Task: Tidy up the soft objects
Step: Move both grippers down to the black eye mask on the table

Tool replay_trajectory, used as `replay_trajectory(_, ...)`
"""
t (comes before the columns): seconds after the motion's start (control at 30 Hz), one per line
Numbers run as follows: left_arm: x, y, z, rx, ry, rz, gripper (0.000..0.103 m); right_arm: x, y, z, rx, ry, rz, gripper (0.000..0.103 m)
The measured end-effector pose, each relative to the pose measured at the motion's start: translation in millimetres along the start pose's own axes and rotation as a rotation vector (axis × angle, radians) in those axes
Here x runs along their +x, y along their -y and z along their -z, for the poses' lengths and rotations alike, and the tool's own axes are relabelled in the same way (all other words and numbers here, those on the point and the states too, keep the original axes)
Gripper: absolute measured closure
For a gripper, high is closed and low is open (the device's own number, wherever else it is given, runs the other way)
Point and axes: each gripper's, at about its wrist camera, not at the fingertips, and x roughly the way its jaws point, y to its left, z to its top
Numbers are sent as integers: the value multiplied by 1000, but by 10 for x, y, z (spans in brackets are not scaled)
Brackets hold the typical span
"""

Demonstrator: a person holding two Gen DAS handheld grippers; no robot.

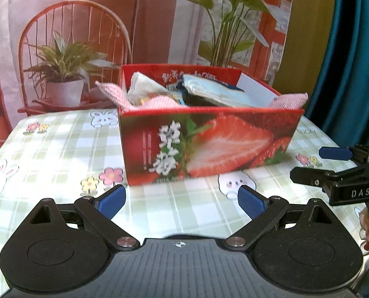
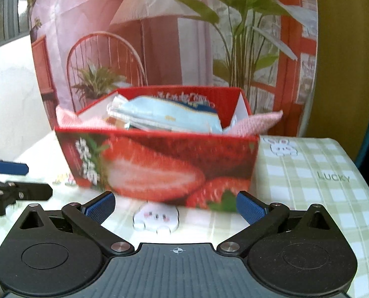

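A red strawberry-print box [image 1: 204,146] stands on the checked tablecloth [image 1: 55,149]; it also shows in the right wrist view [image 2: 159,168]. Soft packets and cloths fill it: a light blue packet [image 1: 221,92], a white crumpled one [image 1: 144,87], and a pink checked cloth [image 1: 291,100] hanging over both ends. My left gripper [image 1: 182,202] is open and empty in front of the box. My right gripper [image 2: 175,206] is open and empty, close to the box's front wall. The right gripper shows at the right edge of the left wrist view [image 1: 333,166].
The table's right edge with the word LUCKY [image 2: 333,177] lies beside the box. A printed backdrop of a chair and plants [image 1: 67,69] hangs behind the table. A teal curtain [image 1: 353,49] is at the far right.
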Motion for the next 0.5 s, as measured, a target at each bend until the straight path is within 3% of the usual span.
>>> replay_trajectory(0.5,-49,-17,490,-72,-74,17,8,-181,-106,575,-11,-117,-13,0)
